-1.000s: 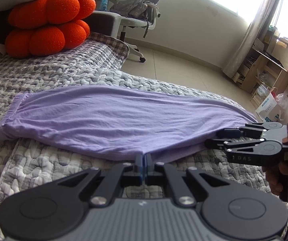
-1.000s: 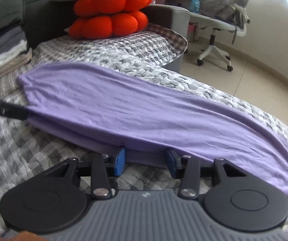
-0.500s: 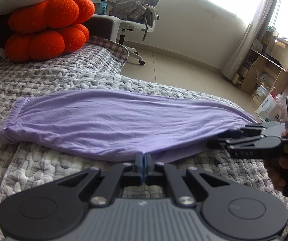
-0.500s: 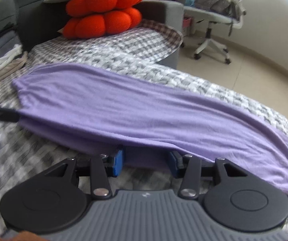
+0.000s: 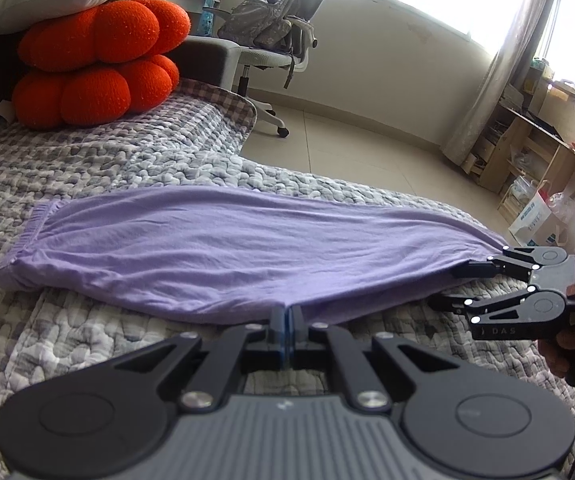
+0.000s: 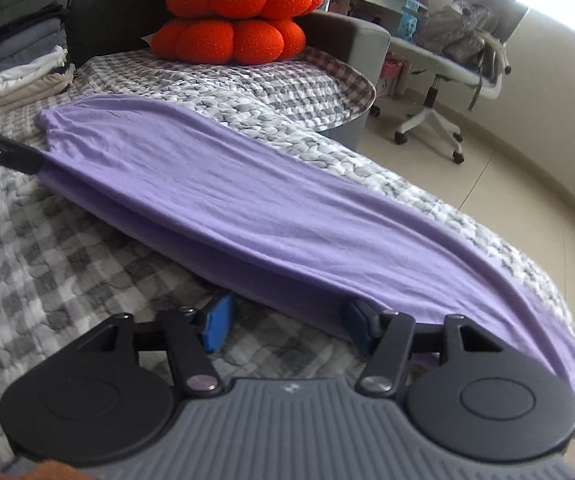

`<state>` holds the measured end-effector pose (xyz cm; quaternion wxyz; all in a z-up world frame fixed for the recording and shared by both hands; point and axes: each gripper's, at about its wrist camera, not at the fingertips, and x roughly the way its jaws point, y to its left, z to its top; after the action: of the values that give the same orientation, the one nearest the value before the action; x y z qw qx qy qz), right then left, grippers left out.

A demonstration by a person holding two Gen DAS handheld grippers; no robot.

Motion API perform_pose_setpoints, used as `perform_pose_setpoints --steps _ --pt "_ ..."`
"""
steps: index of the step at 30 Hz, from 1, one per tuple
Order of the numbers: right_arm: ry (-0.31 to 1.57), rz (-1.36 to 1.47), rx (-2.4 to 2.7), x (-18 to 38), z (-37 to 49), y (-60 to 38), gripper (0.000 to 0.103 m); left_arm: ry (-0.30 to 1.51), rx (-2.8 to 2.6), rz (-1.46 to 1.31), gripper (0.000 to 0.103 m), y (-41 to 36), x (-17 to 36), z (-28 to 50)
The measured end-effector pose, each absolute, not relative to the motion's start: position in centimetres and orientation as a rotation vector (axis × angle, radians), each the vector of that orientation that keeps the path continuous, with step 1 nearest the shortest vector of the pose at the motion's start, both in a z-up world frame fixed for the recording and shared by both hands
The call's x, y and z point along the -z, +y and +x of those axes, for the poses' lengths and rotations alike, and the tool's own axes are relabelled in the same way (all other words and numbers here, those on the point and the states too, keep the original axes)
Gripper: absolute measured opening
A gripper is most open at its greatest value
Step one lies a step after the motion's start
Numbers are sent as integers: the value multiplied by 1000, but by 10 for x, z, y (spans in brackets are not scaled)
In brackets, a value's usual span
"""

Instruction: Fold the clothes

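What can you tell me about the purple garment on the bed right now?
The purple garment is a soft, lightly wrinkled knit, folded lengthwise into a long strip lying flat across the grey checked quilt. A gathered elastic band ends its far left. The left claw is shut on its near edge; the right claw is opening at the other end, cloth draped over one finger, pads not pressing it.

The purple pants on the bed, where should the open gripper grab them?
Judging by how they lie, grip the near folded edge of the purple pants, coming low from the front. That edge is lifted off the quilt, right before the right gripper, whose jaws are opening.
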<state>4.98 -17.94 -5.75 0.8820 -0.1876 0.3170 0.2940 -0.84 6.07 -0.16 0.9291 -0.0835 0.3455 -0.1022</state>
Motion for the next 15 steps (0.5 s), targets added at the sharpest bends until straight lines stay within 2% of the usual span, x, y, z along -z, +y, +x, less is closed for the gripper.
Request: perform_pose_setpoints --steps 3,4,6,8,10,15 --pt "630 -412 -626 60 52 -178 61 697 205 -174 1 61 0 -9" --pt "627 -414 -632 60 53 -178 57 693 205 -175 1 61 0 -9" --pt "622 -417 -645 60 54 -178 44 688 203 -178 1 62 -1 -10" --pt "626 -419 -662 60 53 -179 17 683 203 -180 1 62 -2 -10" --pt "624 -446 -655 59 50 -177 1 681 207 -180 1 62 -2 -11" --pt "635 -469 -669 52 34 -181 0 679 210 -136 1 57 -1 -13"
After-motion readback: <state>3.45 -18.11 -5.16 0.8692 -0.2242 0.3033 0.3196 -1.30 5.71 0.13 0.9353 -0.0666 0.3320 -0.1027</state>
